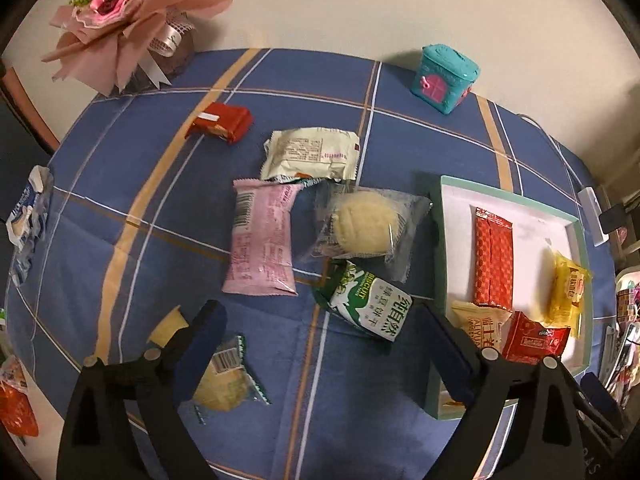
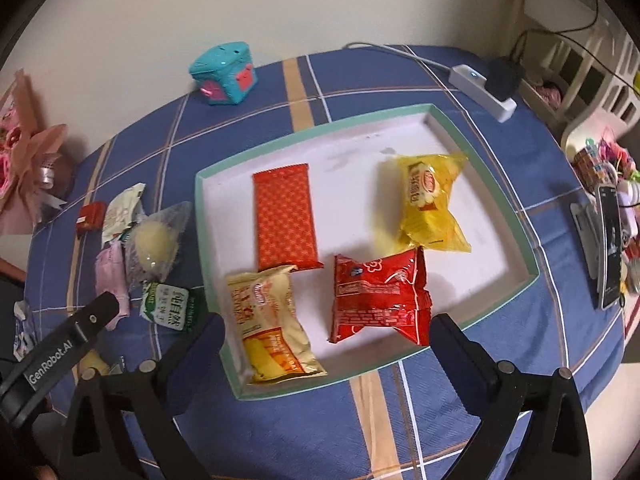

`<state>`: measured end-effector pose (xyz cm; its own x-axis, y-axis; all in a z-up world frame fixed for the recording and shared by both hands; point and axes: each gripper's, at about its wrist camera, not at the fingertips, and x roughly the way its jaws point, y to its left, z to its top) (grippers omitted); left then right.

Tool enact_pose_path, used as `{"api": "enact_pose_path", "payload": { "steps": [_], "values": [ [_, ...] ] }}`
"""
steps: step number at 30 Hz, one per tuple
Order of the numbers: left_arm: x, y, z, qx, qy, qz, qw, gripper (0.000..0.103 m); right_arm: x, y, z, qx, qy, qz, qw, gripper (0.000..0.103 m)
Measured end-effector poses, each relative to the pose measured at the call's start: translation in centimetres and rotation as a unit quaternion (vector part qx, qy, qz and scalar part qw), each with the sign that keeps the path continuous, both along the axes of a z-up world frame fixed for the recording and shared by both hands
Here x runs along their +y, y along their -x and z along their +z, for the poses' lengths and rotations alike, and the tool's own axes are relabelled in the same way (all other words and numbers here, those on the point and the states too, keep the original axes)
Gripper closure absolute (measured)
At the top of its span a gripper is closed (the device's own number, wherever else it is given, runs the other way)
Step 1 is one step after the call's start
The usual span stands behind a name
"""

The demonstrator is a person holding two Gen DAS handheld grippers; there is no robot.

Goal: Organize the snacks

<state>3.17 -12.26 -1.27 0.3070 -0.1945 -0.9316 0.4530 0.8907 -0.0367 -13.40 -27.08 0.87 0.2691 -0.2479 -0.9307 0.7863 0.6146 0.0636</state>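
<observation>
Black fingers of the left gripper [image 1: 320,344] fill the bottom of the left wrist view, jaws spread wide with nothing between them, hanging over the blue plaid tablecloth [image 1: 120,184]. Its left finger partly covers a clear-wrapped round biscuit [image 1: 224,380] and a pale yellow packet [image 1: 170,324], most of which is hidden. At the left edge a blue-and-white wrapper [image 1: 28,216] and an orange packet [image 1: 16,408] are cut off by the fisheye rim.

Loose snacks lie in a cluster mid-cloth: a pink packet [image 1: 262,240] with its long axis running toward and away from the camera, a clear-wrapped pale pastry [image 1: 364,228], a green-and-white biscuit packet [image 1: 366,306] lying diagonally, a cream packet [image 1: 310,154] and, apart from them, a small red packet [image 1: 222,122].

The right gripper [image 2: 328,340] is likewise wide and empty, above the near edge of the white tray with a teal rim [image 2: 532,272]. Only this view shows the tray whole: an orange-red patterned bar [image 2: 284,216] lies with its long axis front to back, a cream-and-yellow packet [image 2: 272,328] beside it at the near edge, a red packet [image 2: 380,296] and a yellow packet [image 2: 432,200] touching at a corner. In the left wrist view the tray's near corner is hidden behind the gripper.

A teal toy box [image 2: 224,74] stands near the wall; a pink paper bouquet [image 1: 120,12] shows fully only from the left wrist, a white power strip [image 2: 480,88] clearly only from the right.
</observation>
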Motion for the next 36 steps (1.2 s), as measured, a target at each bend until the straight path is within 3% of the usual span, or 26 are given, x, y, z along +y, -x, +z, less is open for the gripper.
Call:
{"api": "enact_pose_path", "payload": {
  "steps": [7,14,22,30,36],
  "values": [
    [1.5,-0.3,0.6,-0.007,0.002,-0.011,0.9999,0.006,1.1,-0.6,0.4,0.002,0.006,0.012,1.000,0.000],
    [5.7,-2.1,0.3,-0.016,-0.039,0.016,0.9990,0.006,4.2,-2.8,0.3,-0.001,-0.003,0.063,0.998,0.000],
    [10.1,-4.1,-1.0,0.008,-0.046,0.067,0.9967,0.006,9.4,-6.6,-1.3,0.016,-0.019,0.138,0.990,0.000],
    [12.7,-5.7,-5.3,0.065,-0.082,0.098,0.9896,0.007,13.0,-9.3,-4.3,0.033,-0.053,0.182,0.981,0.000],
    [15.3,-7.0,-5.9,0.084,-0.061,0.130,0.9860,0.006,14.8,-10.6,-6.5,0.052,-0.071,0.196,0.977,0.000]
  ]
}}
